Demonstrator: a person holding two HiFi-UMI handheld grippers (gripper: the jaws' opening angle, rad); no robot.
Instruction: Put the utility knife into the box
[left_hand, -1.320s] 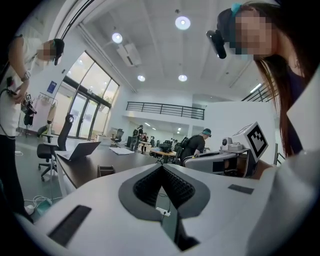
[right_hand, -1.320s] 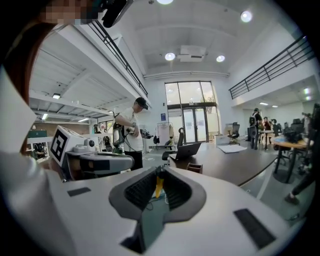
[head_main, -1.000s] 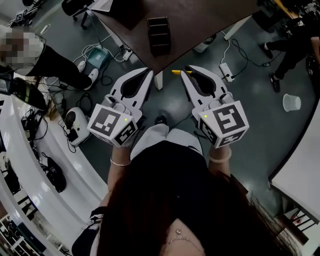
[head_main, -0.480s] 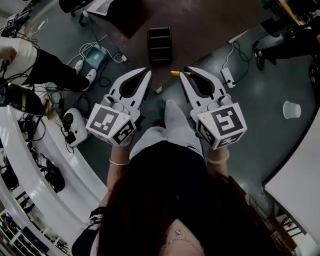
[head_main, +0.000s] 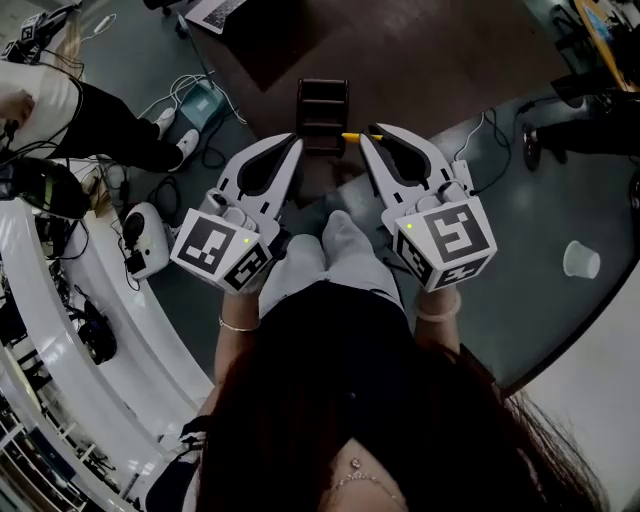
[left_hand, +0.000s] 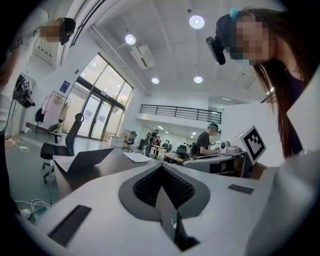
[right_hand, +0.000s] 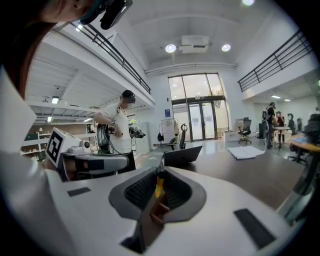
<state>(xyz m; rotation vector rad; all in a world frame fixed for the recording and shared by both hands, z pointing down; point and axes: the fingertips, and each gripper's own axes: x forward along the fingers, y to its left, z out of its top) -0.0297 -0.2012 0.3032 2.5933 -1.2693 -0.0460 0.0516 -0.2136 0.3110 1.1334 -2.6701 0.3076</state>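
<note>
1. The right hand-held gripper has its jaws closed on the utility knife. The knife's yellow end sticks out from the tip toward the left hand-held gripper.
2. In the right gripper view, the utility knife shows as a yellow strip pinched upright between the dark ribbed pads of the right hand-held gripper.
3. The left hand-held gripper has its jaws pressed together with nothing between them. The left gripper view shows the pads of the left hand-held gripper meeting at the tip.
4. The box, dark with cross dividers, stands on the brown surface just ahead of both tips, between them and slightly nearer the left one. The knife is apart from it, near its closest right corner.
5. A laptop lies on the surface well ahead of the left hand-held gripper.
6. A paper cup stands on the floor, well off to the right of the right hand-held gripper.
</note>
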